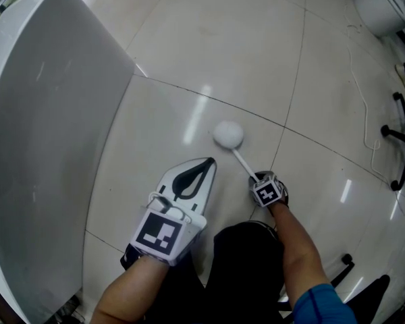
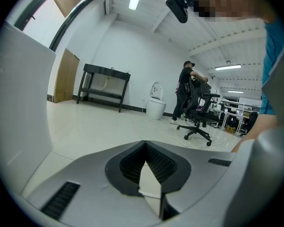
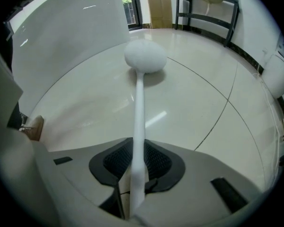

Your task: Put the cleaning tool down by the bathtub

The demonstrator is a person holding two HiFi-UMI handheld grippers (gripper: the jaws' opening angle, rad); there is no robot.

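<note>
The cleaning tool is a white brush with a round head (image 1: 228, 133) and a thin straight handle (image 1: 243, 162). Its head rests on the tiled floor, a little to the right of the white bathtub wall (image 1: 47, 113). My right gripper (image 1: 258, 179) points steeply down with the handle (image 3: 139, 122) running between its jaws. A slim gap shows beside the handle, so this gripper (image 3: 135, 174) is open. The brush head (image 3: 145, 56) lies ahead, with the bathtub (image 3: 66, 37) to its left. My left gripper (image 1: 211, 160) hovers over the floor between tub and brush, its fingertips together and empty (image 2: 145, 145).
An office chair base (image 1: 401, 140) and a thin cable (image 1: 364, 100) lie on the floor at the right, with a white toilet (image 1: 385, 2) at the far right corner. Farther off stand a black table (image 2: 106, 82) and a person (image 2: 185, 89) at a chair (image 2: 199, 112).
</note>
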